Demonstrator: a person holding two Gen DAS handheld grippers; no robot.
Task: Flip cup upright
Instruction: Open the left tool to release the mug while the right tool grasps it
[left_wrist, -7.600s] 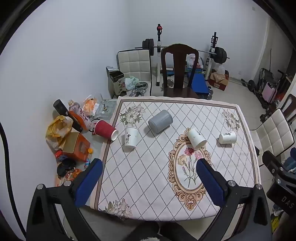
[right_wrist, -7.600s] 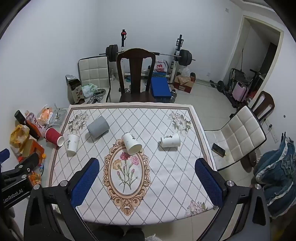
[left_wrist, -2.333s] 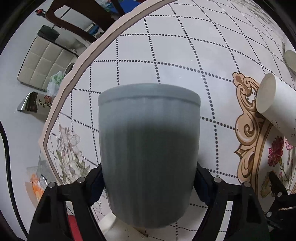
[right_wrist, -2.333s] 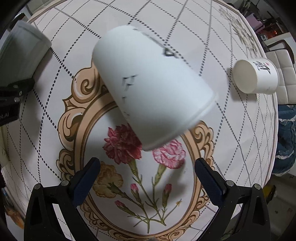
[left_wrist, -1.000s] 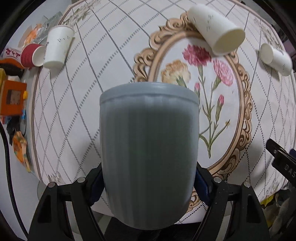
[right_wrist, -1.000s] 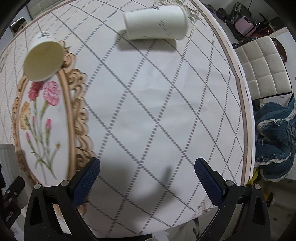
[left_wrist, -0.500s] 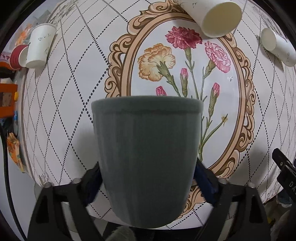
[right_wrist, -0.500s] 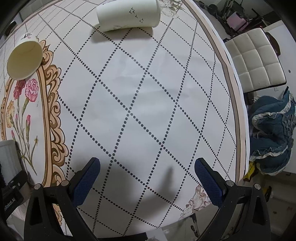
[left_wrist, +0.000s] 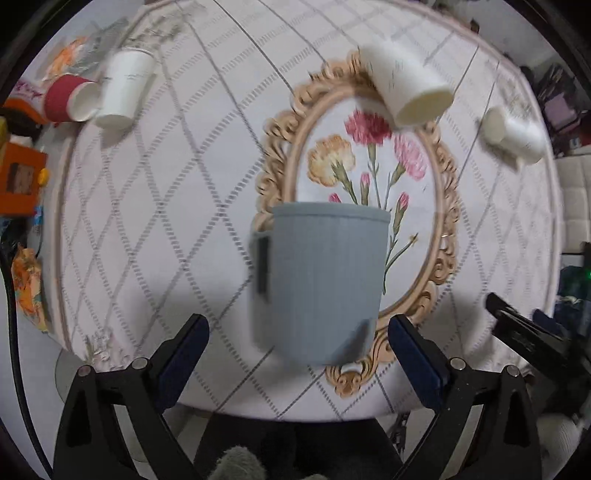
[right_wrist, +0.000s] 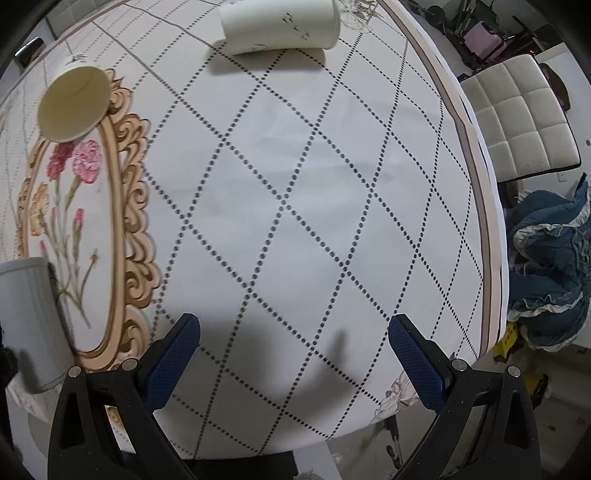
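Observation:
A grey ribbed cup (left_wrist: 325, 284) stands upright on the table near its front edge, blurred by motion. My left gripper (left_wrist: 295, 354) is open, its blue pads apart from the cup on both sides. The cup also shows at the left edge of the right wrist view (right_wrist: 31, 321). My right gripper (right_wrist: 295, 354) is open and empty above the tablecloth. Two white paper cups lie on their sides: one (right_wrist: 74, 103) with its mouth toward me, one (right_wrist: 280, 26) at the far edge.
A white paper cup (left_wrist: 123, 88) and a red cup (left_wrist: 68, 99) lie at the table's far left. The table edge (right_wrist: 484, 206) runs at the right, with a white chair (right_wrist: 517, 122) and blue bedding (right_wrist: 546, 266) beyond. Clutter lies on the floor at the left.
My left gripper has opened and let go of the grey cup, which now stands on the table. The right gripper has shifted slightly over the cloth.

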